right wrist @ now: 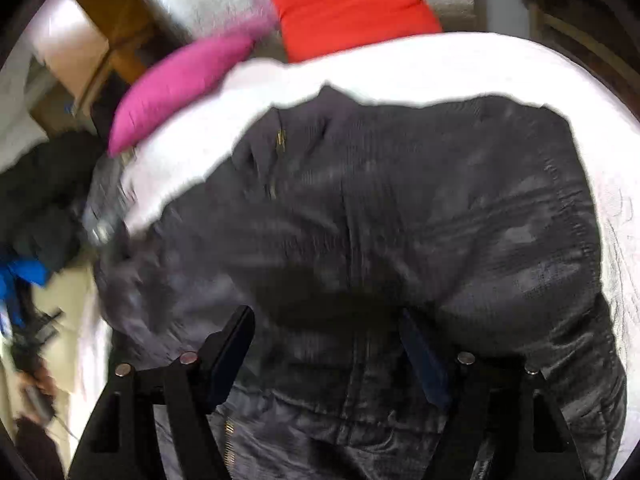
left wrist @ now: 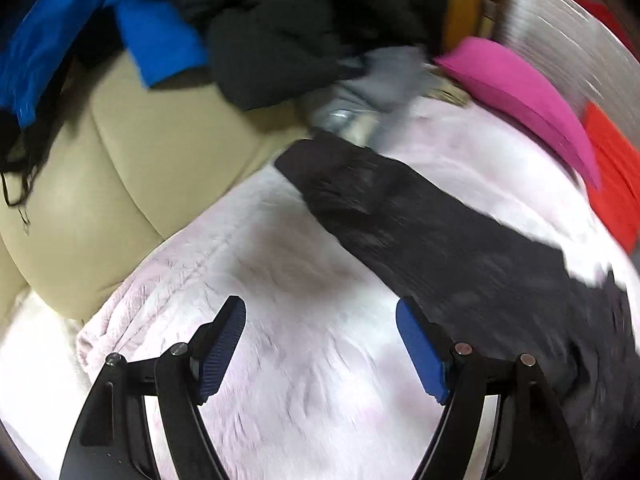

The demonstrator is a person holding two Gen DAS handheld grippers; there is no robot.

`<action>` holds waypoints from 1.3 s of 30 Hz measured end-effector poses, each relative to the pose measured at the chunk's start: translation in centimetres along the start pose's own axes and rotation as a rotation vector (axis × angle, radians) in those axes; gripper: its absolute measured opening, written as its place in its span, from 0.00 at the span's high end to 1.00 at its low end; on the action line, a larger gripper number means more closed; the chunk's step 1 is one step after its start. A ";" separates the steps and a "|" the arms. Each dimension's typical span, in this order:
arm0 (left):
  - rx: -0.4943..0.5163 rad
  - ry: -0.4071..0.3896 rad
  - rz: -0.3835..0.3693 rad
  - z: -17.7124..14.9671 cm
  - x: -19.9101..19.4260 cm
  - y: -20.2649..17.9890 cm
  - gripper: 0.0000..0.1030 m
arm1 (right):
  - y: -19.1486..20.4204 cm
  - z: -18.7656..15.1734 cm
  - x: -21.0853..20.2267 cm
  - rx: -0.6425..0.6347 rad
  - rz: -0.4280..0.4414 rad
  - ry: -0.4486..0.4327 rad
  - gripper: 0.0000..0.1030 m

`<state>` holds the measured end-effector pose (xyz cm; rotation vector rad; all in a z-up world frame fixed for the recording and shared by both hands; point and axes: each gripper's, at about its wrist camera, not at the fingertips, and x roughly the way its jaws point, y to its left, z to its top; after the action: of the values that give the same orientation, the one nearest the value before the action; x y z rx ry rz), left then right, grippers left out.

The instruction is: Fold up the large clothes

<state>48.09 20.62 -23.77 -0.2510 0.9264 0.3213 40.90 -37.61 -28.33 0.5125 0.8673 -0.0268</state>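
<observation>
A black padded jacket [right wrist: 380,208] lies spread on a pale pink fleece blanket [right wrist: 400,64]. One of its sleeves [left wrist: 420,216] stretches across the blanket [left wrist: 280,360] in the left wrist view. My left gripper [left wrist: 320,344] hangs open over bare blanket, just left of the sleeve, with nothing between its blue pads [left wrist: 420,356]. Above the jacket's body my right gripper [right wrist: 326,356] is open too, and no cloth is pinched between its fingers. Both views are blurred.
A beige leather sofa back [left wrist: 100,184] carries a blue garment [left wrist: 156,40] and a dark pile of clothes [left wrist: 280,40]. A magenta cushion [left wrist: 520,92] and a red cushion [right wrist: 352,4] lie at the blanket's far side. A grey garment [left wrist: 380,84] sits by the sleeve's end.
</observation>
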 end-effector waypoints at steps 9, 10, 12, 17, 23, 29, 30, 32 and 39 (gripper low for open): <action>-0.216 0.064 -0.032 5.1 9.6 0.8 0.24 | -1.0 1.2 -3.6 0.020 -0.004 -0.191 0.25; -0.229 0.066 -0.037 5.5 10.7 0.6 0.24 | -1.1 1.3 -3.7 0.021 -0.008 -0.202 0.25; -0.244 0.071 -0.028 6.2 12.3 0.3 0.24 | -1.4 1.6 -3.9 0.021 -0.012 -0.213 0.25; -0.280 0.079 -0.073 7.2 15.1 0.1 0.41 | -1.4 1.7 -3.3 0.011 -0.032 -0.215 0.25; -0.239 0.080 -0.055 7.3 16.8 -0.7 0.86 | -1.6 1.6 -2.9 0.008 -0.059 -0.208 0.25; -0.142 -0.026 -0.042 7.9 12.5 -2.0 0.96 | -1.5 1.7 -3.9 0.021 -0.039 -0.239 0.25; -0.122 -0.047 -0.052 8.0 11.3 -2.2 0.96 | -1.5 1.7 -4.1 0.024 -0.035 -0.244 0.25; -0.050 -0.095 -0.059 8.0 7.7 -3.3 0.96 | -1.6 1.6 -4.6 0.034 -0.024 -0.254 0.25; 0.164 -0.224 -0.156 7.3 -4.5 -9.4 0.97 | -2.6 1.7 -6.7 0.109 0.027 -0.288 0.25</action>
<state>54.50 13.69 -15.24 -0.1318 0.7027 0.1248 37.19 -41.89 -23.61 0.6056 0.5790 -0.1204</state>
